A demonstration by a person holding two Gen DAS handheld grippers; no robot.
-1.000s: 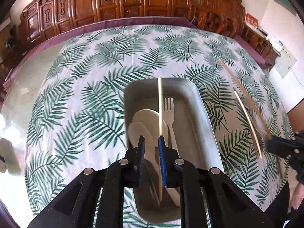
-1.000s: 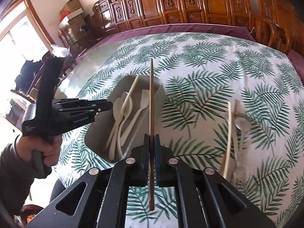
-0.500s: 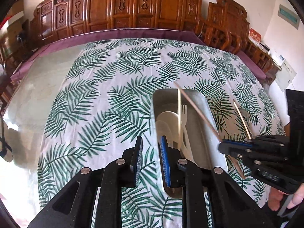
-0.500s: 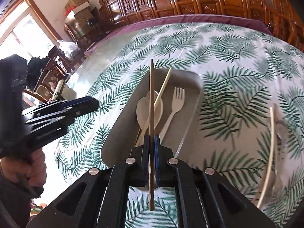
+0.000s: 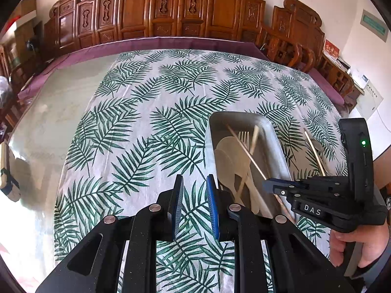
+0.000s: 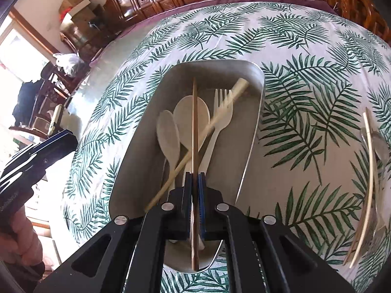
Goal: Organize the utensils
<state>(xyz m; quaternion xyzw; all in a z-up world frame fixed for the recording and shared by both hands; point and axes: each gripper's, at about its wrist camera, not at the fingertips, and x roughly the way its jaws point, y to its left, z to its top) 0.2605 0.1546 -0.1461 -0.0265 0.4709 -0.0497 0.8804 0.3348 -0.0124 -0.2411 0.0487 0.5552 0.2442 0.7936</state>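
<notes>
A grey metal tray on the leaf-print tablecloth holds two pale spoons, a pale fork and a pale chopstick. My right gripper is shut on a brown chopstick and holds it lengthwise over the tray. My left gripper is open and empty over the cloth just left of the tray; it also shows at the left edge of the right wrist view.
A pale chopstick and a clear plastic spoon lie on the cloth right of the tray. Carved wooden chairs line the table's far side. A bare glass strip borders the cloth on the left.
My right gripper has carried the brown chopstick left and down over the tray. My left gripper has drawn back to the left, off the tray, and opened wider.
</notes>
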